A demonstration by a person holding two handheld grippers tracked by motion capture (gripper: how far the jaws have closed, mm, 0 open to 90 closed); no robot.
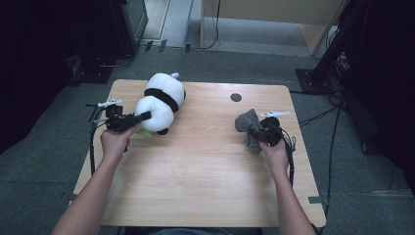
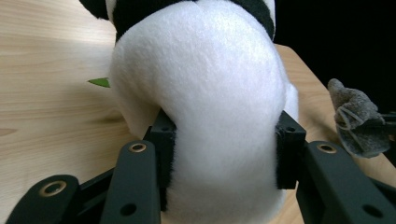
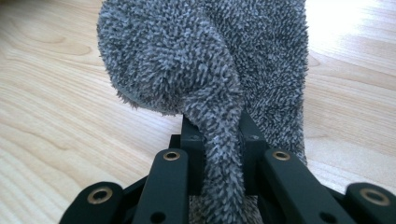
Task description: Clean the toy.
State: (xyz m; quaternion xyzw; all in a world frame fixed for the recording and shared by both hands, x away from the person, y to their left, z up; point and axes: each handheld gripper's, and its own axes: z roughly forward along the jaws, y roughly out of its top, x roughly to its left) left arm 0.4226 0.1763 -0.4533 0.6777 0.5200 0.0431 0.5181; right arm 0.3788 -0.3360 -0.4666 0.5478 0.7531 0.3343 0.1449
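Note:
A white and black plush panda lies on the wooden table at the back left. My left gripper is shut on its white lower body; in the left gripper view the pads press into the plush panda from both sides. A grey fluffy cloth is bunched at the right of the table. My right gripper is shut on a fold of it, and the grey fluffy cloth rises between the pads in the right gripper view.
A small green piece lies beside the panda's underside. A dark round hole sits near the table's far edge. Dark equipment stands and cables surround the table on the grey floor.

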